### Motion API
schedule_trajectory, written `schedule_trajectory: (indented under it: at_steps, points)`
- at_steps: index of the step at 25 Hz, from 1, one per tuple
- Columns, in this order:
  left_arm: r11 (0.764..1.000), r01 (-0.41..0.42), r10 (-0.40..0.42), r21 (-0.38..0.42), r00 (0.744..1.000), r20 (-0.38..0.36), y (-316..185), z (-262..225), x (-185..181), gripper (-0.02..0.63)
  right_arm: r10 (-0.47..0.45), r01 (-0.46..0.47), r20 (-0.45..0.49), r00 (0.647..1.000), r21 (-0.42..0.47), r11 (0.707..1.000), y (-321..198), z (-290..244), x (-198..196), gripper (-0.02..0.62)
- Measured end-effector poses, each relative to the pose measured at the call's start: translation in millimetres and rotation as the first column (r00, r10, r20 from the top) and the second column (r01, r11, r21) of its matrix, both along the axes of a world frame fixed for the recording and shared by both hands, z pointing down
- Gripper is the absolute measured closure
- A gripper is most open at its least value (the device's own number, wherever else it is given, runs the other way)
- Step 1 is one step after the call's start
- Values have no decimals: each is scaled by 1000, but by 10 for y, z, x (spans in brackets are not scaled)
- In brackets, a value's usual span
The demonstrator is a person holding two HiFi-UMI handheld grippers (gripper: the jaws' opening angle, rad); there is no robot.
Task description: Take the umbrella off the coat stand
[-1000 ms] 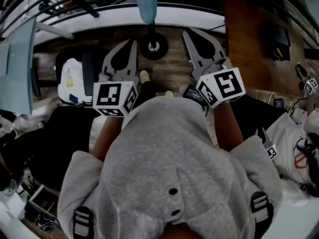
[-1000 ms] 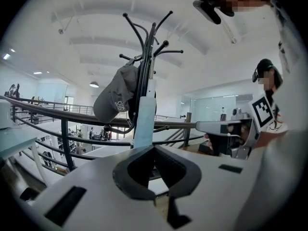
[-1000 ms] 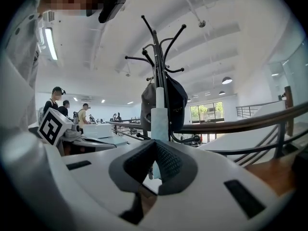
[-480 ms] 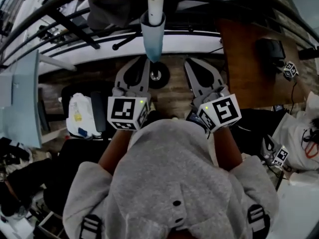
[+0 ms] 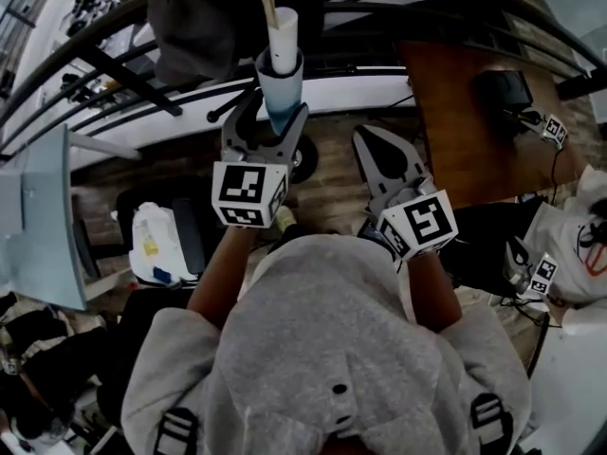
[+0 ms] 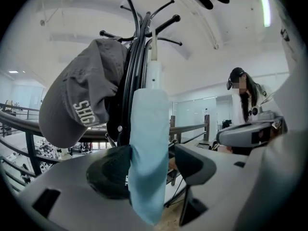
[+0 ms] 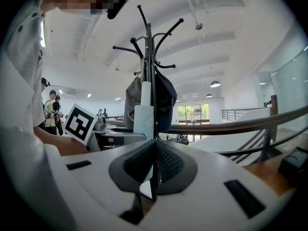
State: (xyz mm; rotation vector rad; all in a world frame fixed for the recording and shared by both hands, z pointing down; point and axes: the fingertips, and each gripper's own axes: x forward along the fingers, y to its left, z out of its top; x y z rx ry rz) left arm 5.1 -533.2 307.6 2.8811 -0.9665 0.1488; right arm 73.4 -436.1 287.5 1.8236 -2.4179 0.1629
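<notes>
A folded light-blue umbrella [image 5: 281, 88] with a white handle hangs upright on the black coat stand [image 6: 137, 57]. My left gripper [image 5: 270, 121] is raised to it, and its jaws are opening. The umbrella's blue fabric [image 6: 147, 148] hangs between them, against the left pad [image 6: 108, 174] and apart from the right pad. My right gripper [image 5: 372, 142] is lower and to the right, shut, with nothing between its pads [image 7: 153, 165]. From there the umbrella [image 7: 143, 114] and the stand [image 7: 149, 57] show straight ahead, some way off.
A grey cap [image 6: 82, 95] hangs on the stand just left of the umbrella. The stand's round base [image 5: 305, 159] sits on wood floor. A wooden desk [image 5: 465, 112] is at the right, a railing [image 5: 114, 60] behind, a white bag [image 5: 152, 245] low left. A person [image 6: 240, 95] stands beyond.
My left gripper has moved forward and up to the umbrella, and its jaws have opened around the fabric. The right gripper has barely shifted and stays shut.
</notes>
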Motion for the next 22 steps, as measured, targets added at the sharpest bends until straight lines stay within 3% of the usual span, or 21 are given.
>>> schedule_trajectory:
  at_steps: [8, 22]
  points:
    - [998, -59, 58, 13, 997, 47, -132, 96, 292, 324, 28, -28, -4, 1000, -28, 999, -24, 51, 127, 584]
    - [992, -127, 127, 0, 991, 35, -80, 105, 336, 318, 63, -63, -2, 998, -41, 997, 27, 113, 3, 584]
